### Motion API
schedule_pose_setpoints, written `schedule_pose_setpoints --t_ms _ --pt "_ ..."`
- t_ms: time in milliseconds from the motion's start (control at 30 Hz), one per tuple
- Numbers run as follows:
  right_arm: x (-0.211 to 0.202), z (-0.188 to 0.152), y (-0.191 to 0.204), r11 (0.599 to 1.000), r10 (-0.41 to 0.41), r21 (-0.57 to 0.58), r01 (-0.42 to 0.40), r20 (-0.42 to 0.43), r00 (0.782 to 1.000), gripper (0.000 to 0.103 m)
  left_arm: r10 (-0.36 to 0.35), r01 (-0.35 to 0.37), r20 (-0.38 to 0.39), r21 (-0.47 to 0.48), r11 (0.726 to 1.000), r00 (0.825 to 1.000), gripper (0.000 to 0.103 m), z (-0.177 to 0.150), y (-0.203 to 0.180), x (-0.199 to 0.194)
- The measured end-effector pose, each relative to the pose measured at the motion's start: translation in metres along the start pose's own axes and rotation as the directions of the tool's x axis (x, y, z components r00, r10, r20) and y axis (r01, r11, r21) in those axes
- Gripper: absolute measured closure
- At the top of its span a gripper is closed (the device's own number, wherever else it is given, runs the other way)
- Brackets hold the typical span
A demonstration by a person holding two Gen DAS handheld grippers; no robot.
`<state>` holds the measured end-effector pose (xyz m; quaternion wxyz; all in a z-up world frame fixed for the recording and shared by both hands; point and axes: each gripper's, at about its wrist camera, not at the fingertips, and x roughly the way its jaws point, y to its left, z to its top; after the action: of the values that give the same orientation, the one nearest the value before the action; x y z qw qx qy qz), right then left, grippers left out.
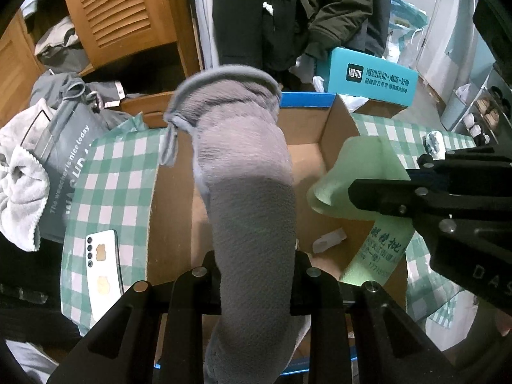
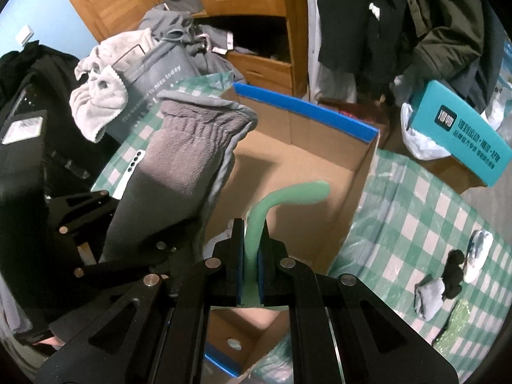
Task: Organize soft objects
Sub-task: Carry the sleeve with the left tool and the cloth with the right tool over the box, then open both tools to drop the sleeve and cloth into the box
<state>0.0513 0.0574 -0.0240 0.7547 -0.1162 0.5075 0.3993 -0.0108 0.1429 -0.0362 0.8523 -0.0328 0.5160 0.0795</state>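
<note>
A limp grey fleece glove (image 1: 249, 172) stands at centre frame in the left wrist view, pinched near its lower end by the left gripper (image 1: 256, 284) above an open cardboard box (image 1: 336, 121) on a green-checked cloth (image 1: 108, 179). Soft and light, it looks likely to sag; a hold nearer the elastic cuff seems steadier. To the right, the right gripper (image 2: 252, 256) is pressed together on a thin, floppy pale-green cloth (image 2: 288, 192), printed and smooth, curling over the box.
</note>
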Motion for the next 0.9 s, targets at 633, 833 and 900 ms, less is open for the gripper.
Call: schedule_pose_setpoints --t_ms 633,833,900 --pt "-0.016 -0.009 -0.029 0.994 -0.087 0.073 0.085 0.023 0.996 0.048 0.028 -0.029 0.029 0.022 0.999 0.999 0.046 0.004 -0.007 -0.004" --pt "-0.023 -0.017 -0.039 0.99 -0.115 0.086 0.113 0.023 0.993 0.048 0.023 -0.024 0.028 0.048 0.999 0.999 0.045 0.005 -0.016 -0.005" --pt "-0.025 -0.02 -0.043 0.988 -0.123 0.094 0.12 0.021 0.992 0.048 0.021 -0.023 0.03 0.056 0.998 0.999 0.045 0.005 -0.021 -0.005"
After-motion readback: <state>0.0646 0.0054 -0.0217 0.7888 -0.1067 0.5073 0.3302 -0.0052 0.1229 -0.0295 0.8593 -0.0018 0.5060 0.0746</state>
